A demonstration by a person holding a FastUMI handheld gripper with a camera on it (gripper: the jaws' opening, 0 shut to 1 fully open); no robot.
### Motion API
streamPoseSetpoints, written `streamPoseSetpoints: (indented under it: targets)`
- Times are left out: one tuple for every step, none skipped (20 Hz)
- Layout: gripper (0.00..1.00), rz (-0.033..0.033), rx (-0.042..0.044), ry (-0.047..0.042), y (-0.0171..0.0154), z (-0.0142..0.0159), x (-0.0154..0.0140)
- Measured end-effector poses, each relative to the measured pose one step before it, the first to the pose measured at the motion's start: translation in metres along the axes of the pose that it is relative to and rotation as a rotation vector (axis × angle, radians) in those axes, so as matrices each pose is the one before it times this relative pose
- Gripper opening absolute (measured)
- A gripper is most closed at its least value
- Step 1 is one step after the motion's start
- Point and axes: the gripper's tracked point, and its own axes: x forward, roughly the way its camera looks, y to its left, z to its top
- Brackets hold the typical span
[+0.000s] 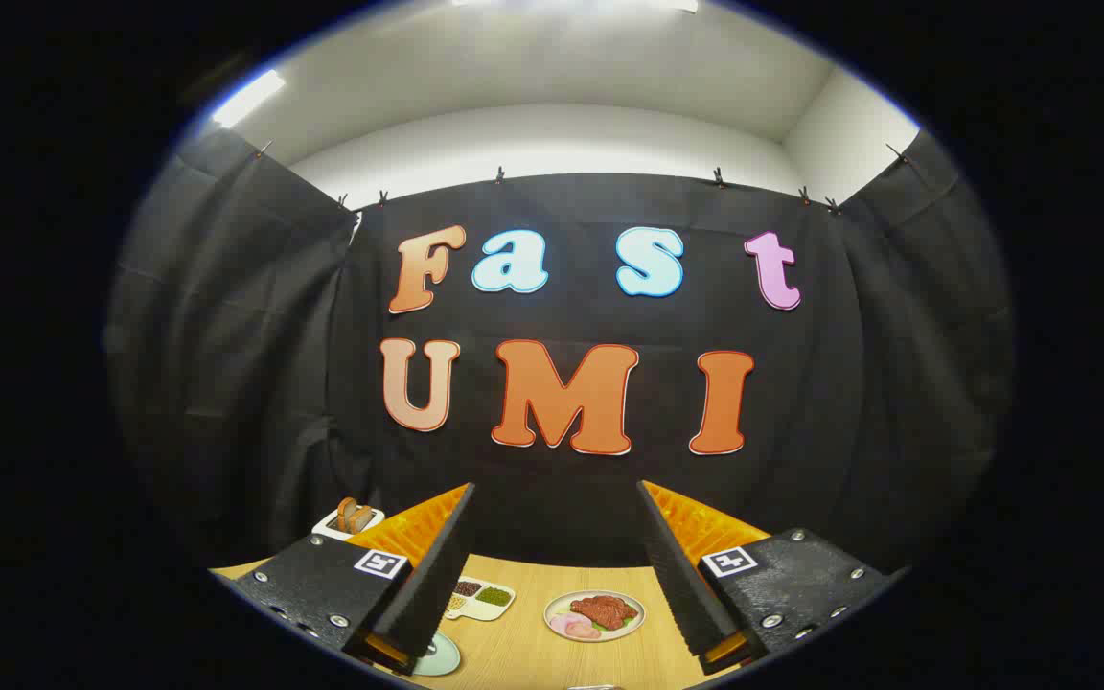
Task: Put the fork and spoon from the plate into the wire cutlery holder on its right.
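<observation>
My gripper point(555, 487) is open and held high above a wooden table point(523, 661), pointing at the booth's back wall, with nothing between its fingers. A pale green plate point(441, 657) lies on the table just under the left finger point(432, 565), which hides most of it. I cannot tell whether any cutlery lies on it. A thin grey edge point(595, 686) peeks in at the table's near side between the fingers; what it belongs to I cannot tell.
Between the fingers, further back on the table, sit a plate of meat and sliced food point(596, 614) and a divided dish of beans point(480, 598). A small white dish with bread point(351, 518) stands beyond the left finger. Black cloth walls close the booth.
</observation>
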Motion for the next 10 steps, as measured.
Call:
streamPoseSetpoints:
  targets:
    - [0.97,0.00100,0.00202,-0.00439,0.00182,0.00181,0.00161]
    - [0.97,0.00203,0.00199,-0.00393,0.00213,0.00066,0.00212]
    - [0.97,0.00330,0.00023,-0.00051,0.00200,0.00042,0.00144]
    - [0.98,0.00183,-0.00114,-0.00099,0.00192,0.00021,0.00042]
    - [0.98,-0.00109,-0.00354,-0.00039,0.00059,-0.00001,0.00138]
    - [0.98,0.00167,-0.00278,-0.00142,0.00242,-0.00006,0.00040]
    - [0.98,0.00005,-0.00061,0.00025,0.00179,-0.00011,0.00015]
    - [0.98,0.00374,0.00370,0.00472,0.00299,-0.00077,0.00140]
    - [0.98,0.00416,0.00006,0.00657,0.00279,-0.00184,0.00143]
    - [0.98,-0.00143,-0.00204,0.00271,-0.00035,0.00026,0.00102]
